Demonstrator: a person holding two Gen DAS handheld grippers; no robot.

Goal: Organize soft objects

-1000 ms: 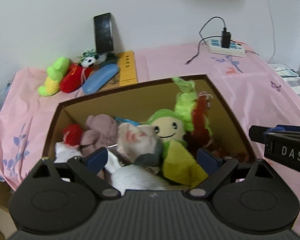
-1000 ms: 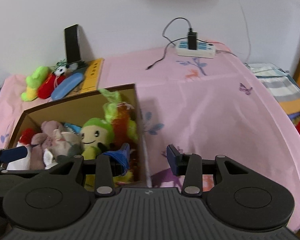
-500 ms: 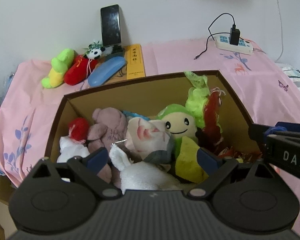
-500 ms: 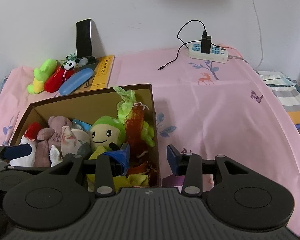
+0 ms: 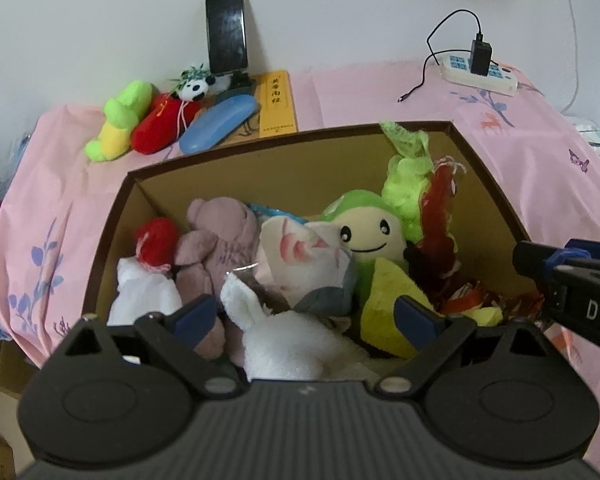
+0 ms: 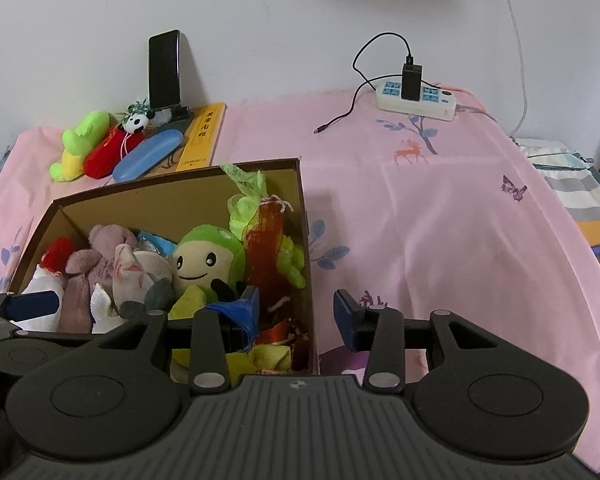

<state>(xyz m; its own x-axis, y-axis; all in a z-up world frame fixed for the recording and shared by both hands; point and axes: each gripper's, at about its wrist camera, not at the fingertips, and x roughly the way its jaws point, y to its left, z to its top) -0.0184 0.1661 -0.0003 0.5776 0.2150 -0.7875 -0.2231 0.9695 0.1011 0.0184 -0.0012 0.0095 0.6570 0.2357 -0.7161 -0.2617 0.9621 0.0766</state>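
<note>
Left gripper (image 5: pixel 306 318): jaws wide apart, nothing clamped, poised over the white bunny (image 5: pixel 284 340) inside the cardboard box (image 5: pixel 488 184). Right gripper (image 6: pixel 296 312): jaws apart, empty, straddling the box's right wall; letters "DA" readable on its body in the left view. Box packed with soft toys: green-hooded doll (image 5: pixel 366 232), pink bear (image 5: pixel 216 236), red-haired doll (image 5: pixel 152 268). Yellow book (image 5: pixel 276 104) behind the box bears printed characters, too small to read. Right of the box, pink tablecloth (image 6: pixel 440 220) lies open up to the power strip (image 6: pixel 416 98).
</note>
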